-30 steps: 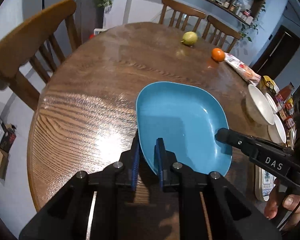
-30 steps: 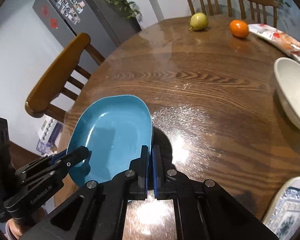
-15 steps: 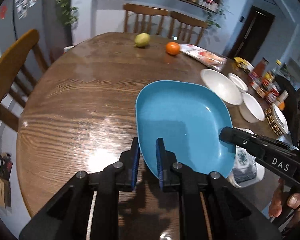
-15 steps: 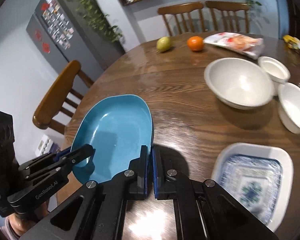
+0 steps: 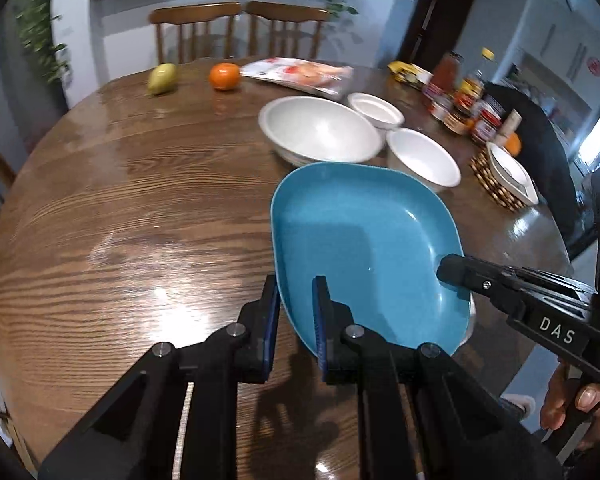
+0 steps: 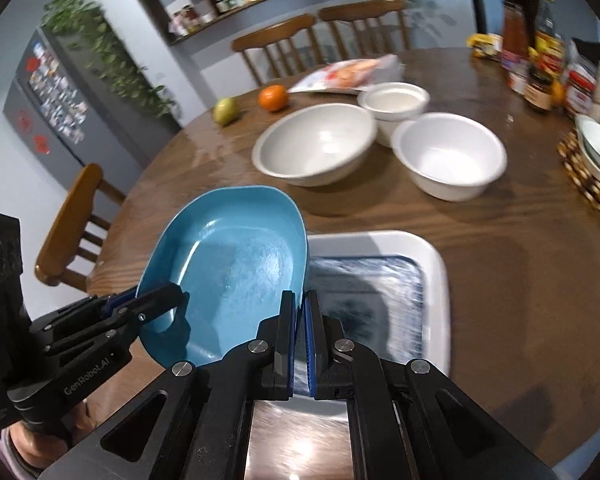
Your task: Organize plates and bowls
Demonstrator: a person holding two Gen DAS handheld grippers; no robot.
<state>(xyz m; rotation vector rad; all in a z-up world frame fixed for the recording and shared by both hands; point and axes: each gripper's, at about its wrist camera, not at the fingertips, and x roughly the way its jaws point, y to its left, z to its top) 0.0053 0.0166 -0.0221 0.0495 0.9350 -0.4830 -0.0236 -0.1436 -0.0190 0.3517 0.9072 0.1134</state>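
Round wooden dining table [image 5: 120, 208], two wooden chairs [image 5: 236, 28] behind far edge. One yellow-green pear [image 5: 162, 78], one orange [image 5: 224, 76], one printed food packet [image 5: 300, 74]. Three white bowls: large bowl [image 5: 320, 130], small bowl [image 5: 374, 109], medium bowl [image 5: 422, 158]. One blue squarish plate [image 5: 360, 248] held above table, partly over one white rectangular patterned plate [image 6: 404, 280]. Left gripper [image 5: 296, 320] fingers nearly closed, clamping blue plate's near rim. Right gripper [image 6: 300, 332] fingers fully closed on its right rim.
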